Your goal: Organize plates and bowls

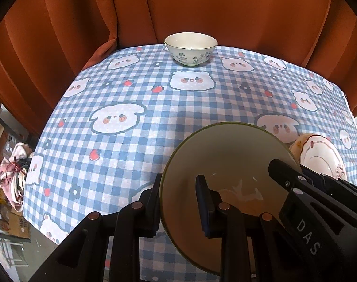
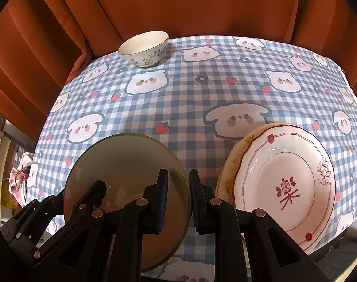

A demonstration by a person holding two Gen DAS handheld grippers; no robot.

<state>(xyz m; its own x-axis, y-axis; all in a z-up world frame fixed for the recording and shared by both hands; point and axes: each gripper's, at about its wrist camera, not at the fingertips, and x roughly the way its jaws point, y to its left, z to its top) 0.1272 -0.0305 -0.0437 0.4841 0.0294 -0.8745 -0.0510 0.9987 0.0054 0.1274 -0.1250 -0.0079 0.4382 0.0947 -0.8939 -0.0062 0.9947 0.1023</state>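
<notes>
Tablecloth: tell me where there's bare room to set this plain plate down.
The widest free patch on the tablecloth lies mid-table, between the floral bowl at the far edge and the plain plate held by both tongs. The cloth to the left is bare too. It is crowded at the near right, where the stacked patterned plates sit close beside the held plate.

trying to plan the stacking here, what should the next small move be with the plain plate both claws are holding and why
Probably carry the plain plate sideways toward the flowered plate and lower it there. Both the left claw and right claw pinch its rim on opposite sides, and it hangs over bare tablecloth, beside the stack. The bowl stands far off at the back edge.
</notes>
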